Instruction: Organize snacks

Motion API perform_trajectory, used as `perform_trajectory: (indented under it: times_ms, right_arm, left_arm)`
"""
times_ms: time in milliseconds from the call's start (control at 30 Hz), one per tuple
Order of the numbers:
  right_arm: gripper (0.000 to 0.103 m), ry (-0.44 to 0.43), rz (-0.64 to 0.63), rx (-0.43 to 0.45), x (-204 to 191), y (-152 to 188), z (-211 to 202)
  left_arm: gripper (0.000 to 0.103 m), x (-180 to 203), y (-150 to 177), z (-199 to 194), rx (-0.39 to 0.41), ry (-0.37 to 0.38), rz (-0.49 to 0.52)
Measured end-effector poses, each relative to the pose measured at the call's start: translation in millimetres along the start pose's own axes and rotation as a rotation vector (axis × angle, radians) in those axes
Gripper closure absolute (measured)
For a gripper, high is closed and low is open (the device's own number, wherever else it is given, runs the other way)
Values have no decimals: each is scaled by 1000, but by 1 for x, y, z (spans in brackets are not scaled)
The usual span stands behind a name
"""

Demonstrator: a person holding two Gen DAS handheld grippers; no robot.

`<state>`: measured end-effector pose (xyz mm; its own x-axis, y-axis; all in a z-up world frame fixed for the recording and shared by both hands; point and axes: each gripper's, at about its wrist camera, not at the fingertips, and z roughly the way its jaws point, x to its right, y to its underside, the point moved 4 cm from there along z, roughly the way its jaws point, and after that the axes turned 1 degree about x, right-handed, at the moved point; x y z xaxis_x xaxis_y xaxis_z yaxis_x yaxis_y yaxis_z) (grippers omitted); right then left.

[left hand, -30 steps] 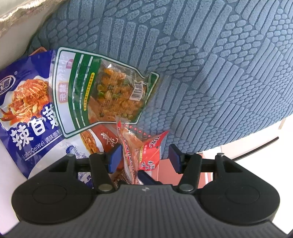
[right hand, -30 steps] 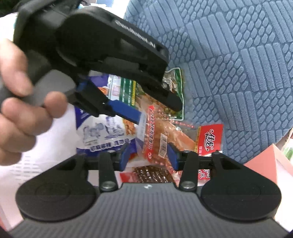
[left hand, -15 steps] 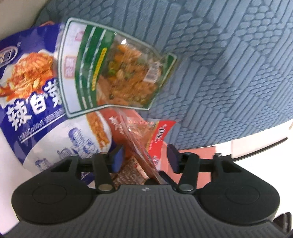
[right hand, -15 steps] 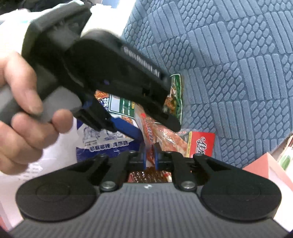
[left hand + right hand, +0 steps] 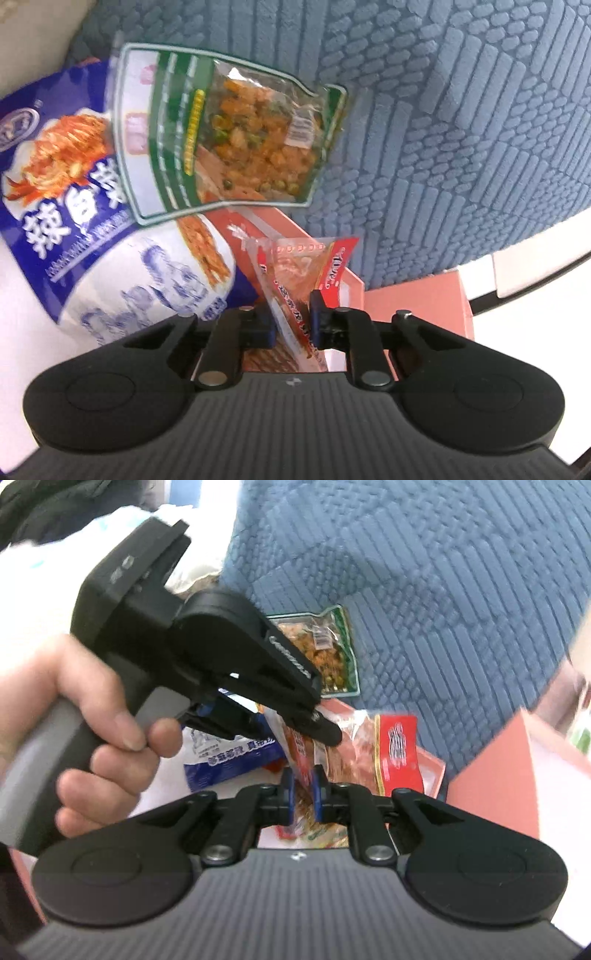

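A red snack packet (image 5: 295, 266) with a clear window stands on edge above the pile. My left gripper (image 5: 291, 314) has its jaws closing, and both blue pads press on the packet's lower part. In the right wrist view the same packet (image 5: 369, 746) hangs between both tools. My right gripper (image 5: 303, 790) pinches the packet's near edge, and its jaws are opening slightly. A hand (image 5: 92, 709) holds the left tool at the left of that view.
A green packet (image 5: 229, 125) of orange bits lies on a large blue-and-white bag (image 5: 74, 206), both against a blue textured cushion (image 5: 443, 129). A salmon-pink box (image 5: 417, 306) stands to the right. Another flat red packet (image 5: 428, 771) lies underneath.
Both grippers went from open around the red packet to shut on it, the right one first. The left tool slid along the pile, so the green packet sits higher and further right in its view.
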<state>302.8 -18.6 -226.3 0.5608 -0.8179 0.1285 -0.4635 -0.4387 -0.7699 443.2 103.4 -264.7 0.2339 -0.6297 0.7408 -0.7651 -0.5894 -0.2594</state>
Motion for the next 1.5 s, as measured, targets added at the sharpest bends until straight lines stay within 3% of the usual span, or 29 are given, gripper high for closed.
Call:
perform_trajectory:
  times_ms: [233,267,333,367,500,767,867,1167,1267,1333,1500]
  right_arm:
    - [88,25,161,-26,6,16,-13]
    - [83,34,182,-33,7,18,-14]
    - [52,39,237,-44,11,25,-16]
    - [48,39,270,-45,12,30,-18]
    - [50,35,375,-78,16,45,-20]
    - [51,113,485,-161,30,57,1]
    - [51,95,552,-173,36,59,5]
    - [51,154,459,-193,27,57,23]
    - [63,154,397,-191,18,54,24]
    - [76,155,376,-187,16,53,20]
    - [79,161,351,-145,21,50,2]
  left_arm:
    - [84,-8,0,-10,8,-17,11]
    - [84,-8,0,-11,8,-20,14]
    - [84,-8,0,-13,8,-26,15]
    - [84,-9,1,-13,7,-27,15]
    - [84,-8,1,-12,5,-36,20]
    - [84,-10,5,-14,4,-57,34]
    - [84,-9,5,-13,6,-66,43]
    - [84,-5,9,-17,15,-73,53]
    - [84,-2,11,-25,25,-87,86]
    - [85,1,15,-31,34,-93,103]
    - [86,4,31,-50,67,-122,125]
